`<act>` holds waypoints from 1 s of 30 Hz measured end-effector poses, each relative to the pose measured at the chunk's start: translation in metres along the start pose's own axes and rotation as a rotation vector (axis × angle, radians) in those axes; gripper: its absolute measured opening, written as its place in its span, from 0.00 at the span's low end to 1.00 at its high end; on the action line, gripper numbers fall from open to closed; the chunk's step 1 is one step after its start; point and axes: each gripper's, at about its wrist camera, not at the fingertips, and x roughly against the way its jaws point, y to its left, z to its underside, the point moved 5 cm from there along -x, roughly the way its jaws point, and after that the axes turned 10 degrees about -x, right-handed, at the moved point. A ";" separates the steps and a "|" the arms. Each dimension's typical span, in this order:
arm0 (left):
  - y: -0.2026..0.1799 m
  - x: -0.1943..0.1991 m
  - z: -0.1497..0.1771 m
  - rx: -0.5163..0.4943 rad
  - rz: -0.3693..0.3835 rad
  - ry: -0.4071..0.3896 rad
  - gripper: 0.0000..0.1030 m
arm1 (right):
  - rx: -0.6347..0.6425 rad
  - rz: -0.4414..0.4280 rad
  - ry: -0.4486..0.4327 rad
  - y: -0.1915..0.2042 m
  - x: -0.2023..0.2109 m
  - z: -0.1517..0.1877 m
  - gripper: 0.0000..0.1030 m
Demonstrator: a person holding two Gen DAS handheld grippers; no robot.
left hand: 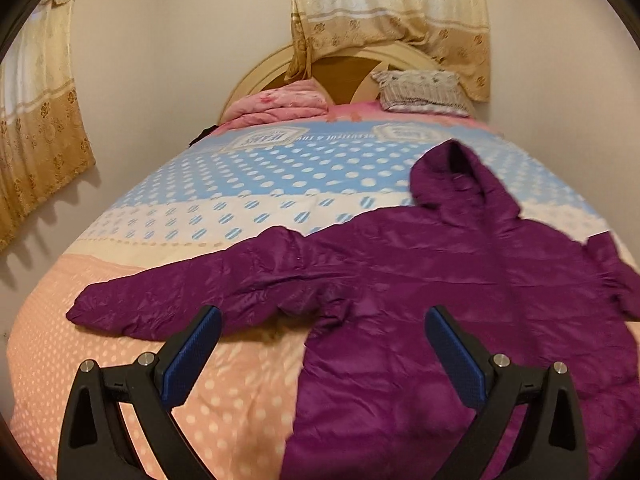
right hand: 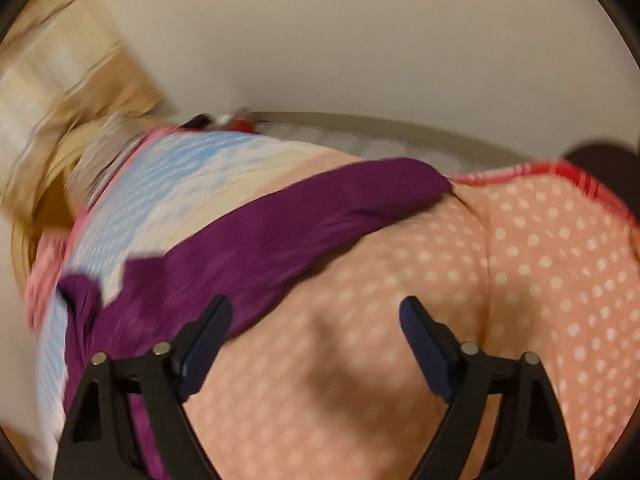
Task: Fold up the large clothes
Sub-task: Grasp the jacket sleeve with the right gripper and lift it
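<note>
1. No box or basket shows in either view; the bed carries everything. Its cover runs in bands of peach with pale dots, cream, and blue with white dots.
2. At the head of the bed, against the rounded headboard, a folded pink quilt lies on one side and a grey patterned pillow on the other. Gold-patterned curtains hang behind them.
3. The purple hooded jacket lies spread flat on the bed, hood pointing toward the headboard, and one sleeve stretched out sideways over the peach band.
4. The left gripper hangs above the near part of the bed with its jaws wide apart and holding nothing. The spot where the sleeve joins the jacket's body lies in line between the two blue-padded fingers, and the body fills the space under the other finger.
5. The right gripper also has its jaws spread wide and empty. Its view is blurred. Here the jacket runs as a purple strip across the cover beyond the jaws and passes under one finger, while the gap between the fingers looks onto bare peach dotted cloth.
</note>
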 end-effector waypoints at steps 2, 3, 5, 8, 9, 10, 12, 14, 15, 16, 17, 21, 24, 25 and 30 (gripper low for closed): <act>0.004 -0.017 0.001 0.011 -0.009 0.024 0.98 | -0.058 0.015 0.019 -0.010 -0.015 -0.013 0.85; 0.008 -0.027 0.002 0.030 -0.011 0.048 0.98 | -0.086 0.019 0.033 -0.014 -0.023 -0.018 0.85; 0.013 -0.037 0.005 0.060 -0.004 0.075 0.98 | -0.120 0.036 0.050 -0.017 -0.034 -0.023 0.85; 0.011 -0.044 0.009 0.072 -0.002 0.093 0.98 | -0.147 0.054 0.042 -0.020 -0.047 -0.034 0.85; 0.010 -0.046 0.012 0.063 -0.006 0.092 0.98 | -0.151 0.058 0.047 -0.020 -0.051 -0.036 0.85; 0.006 -0.047 0.014 0.054 -0.008 0.095 0.98 | -0.165 0.063 0.053 -0.023 -0.055 -0.037 0.85; 0.001 -0.052 0.021 0.030 -0.008 0.097 0.98 | -0.203 0.065 0.064 -0.030 -0.064 -0.038 0.85; -0.003 -0.057 0.027 0.023 -0.006 0.101 0.98 | -0.202 0.077 0.041 -0.031 -0.072 -0.045 0.85; -0.005 -0.061 0.031 0.023 -0.006 0.106 0.98 | -0.186 0.085 0.021 -0.029 -0.073 -0.047 0.83; -0.006 -0.062 0.033 0.024 -0.006 0.108 0.98 | -0.176 0.088 0.015 -0.028 -0.078 -0.049 0.73; -0.007 -0.065 0.037 0.026 -0.005 0.113 0.98 | -0.167 0.090 0.013 -0.028 -0.081 -0.051 0.55; -0.009 -0.075 0.050 0.044 0.032 0.152 0.98 | -0.129 0.084 0.011 -0.032 -0.086 -0.060 0.14; -0.008 -0.080 0.055 0.075 0.063 0.175 0.98 | -0.087 0.075 -0.069 -0.025 -0.060 -0.071 0.10; -0.007 -0.080 0.056 0.082 0.070 0.175 0.98 | -0.045 0.072 -0.126 -0.016 -0.044 -0.076 0.10; -0.008 -0.076 0.058 0.091 0.072 0.155 0.98 | 0.212 -0.032 -0.272 0.067 0.021 -0.065 0.10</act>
